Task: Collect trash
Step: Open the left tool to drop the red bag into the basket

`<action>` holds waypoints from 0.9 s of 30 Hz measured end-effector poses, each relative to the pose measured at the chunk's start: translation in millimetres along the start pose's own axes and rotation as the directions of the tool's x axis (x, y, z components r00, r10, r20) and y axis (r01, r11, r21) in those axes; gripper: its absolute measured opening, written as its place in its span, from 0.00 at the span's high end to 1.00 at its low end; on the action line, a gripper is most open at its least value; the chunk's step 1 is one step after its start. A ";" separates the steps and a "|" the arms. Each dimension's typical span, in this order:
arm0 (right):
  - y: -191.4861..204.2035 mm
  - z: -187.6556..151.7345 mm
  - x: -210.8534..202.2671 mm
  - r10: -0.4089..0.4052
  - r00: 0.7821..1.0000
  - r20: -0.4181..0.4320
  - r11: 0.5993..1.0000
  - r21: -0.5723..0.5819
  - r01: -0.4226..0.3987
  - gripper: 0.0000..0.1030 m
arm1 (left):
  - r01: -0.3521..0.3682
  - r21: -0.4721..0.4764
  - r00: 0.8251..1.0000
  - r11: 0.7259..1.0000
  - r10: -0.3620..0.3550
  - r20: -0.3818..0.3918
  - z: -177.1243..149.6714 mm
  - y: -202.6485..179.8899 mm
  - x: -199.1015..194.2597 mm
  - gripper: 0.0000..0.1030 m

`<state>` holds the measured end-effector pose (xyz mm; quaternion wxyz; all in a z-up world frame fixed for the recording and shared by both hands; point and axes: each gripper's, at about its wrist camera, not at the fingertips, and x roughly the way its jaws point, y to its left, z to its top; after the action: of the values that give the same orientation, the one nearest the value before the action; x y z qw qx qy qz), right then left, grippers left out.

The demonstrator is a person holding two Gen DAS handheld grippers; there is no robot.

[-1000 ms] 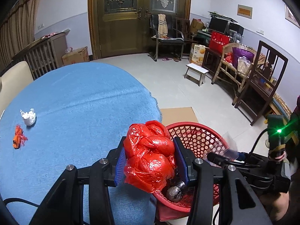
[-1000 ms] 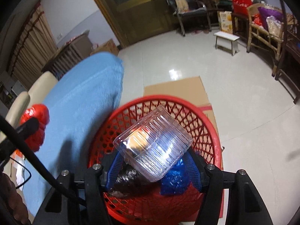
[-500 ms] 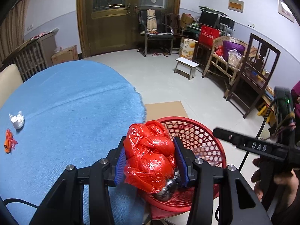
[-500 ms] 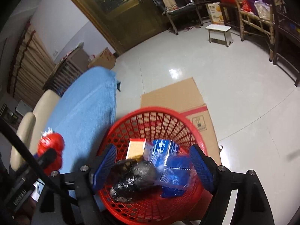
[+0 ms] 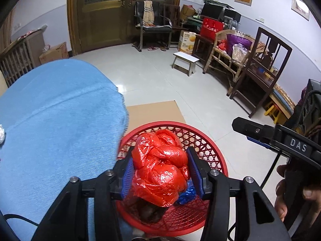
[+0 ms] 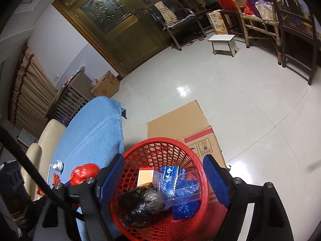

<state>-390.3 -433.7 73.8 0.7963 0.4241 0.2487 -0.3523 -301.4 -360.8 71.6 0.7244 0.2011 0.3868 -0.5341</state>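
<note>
left wrist view: red plastic bag (image 5: 160,166) sits between the blue pads of the left gripper (image 5: 161,174), above the basket
bag look: crumpled, glossy, thin film twisted into knotted lobes, bright red with white glints
left fingers: jaws are opening with the bag between them; the left pad still meets the film, a thin gap shows at the right pad
basket: round red plastic basket (image 5: 212,152), open lattice wall, smooth rim, standing on the floor just beside the table edge
basket contents: black crinkled foil-like bag (image 6: 144,206), clear ribbed plastic container (image 6: 180,184) over blue crumpled wrap, small tan and white carton (image 6: 145,176)
right gripper: right gripper (image 6: 164,178) hangs over the basket, its 2 ribbed blue pads spread wide, nothing between them but the basket below
right hand: fingers of a hand (image 5: 289,192) wrap the black handle at the right edge of the left wrist view
table: rounded top under a blue woven cloth (image 5: 56,124) with a frayed edge
on the cloth: white crumpled wad (image 6: 57,165) and a small orange scrap (image 6: 56,178), well apart from the basket
floor: pale glossy tiles, flat brown cardboard (image 6: 180,124) lying behind the basket
room: dark wooden double door (image 5: 104,14) with patterned glass, small white stool (image 5: 185,62), wicker bench (image 5: 226,54)
</note>
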 end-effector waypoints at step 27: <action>12.8 1.7 -9.9 -0.012 1.000 0.029 1.000 -0.018 0.012 0.19 | 0.030 -0.151 0.999 0.988 -0.026 0.027 -7.2 49.6 -35.2 0.26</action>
<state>-386.4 -426.7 87.9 0.8015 0.4103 0.2431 -0.3608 -262.3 -316.7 88.4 0.7347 0.1334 0.4201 -0.5157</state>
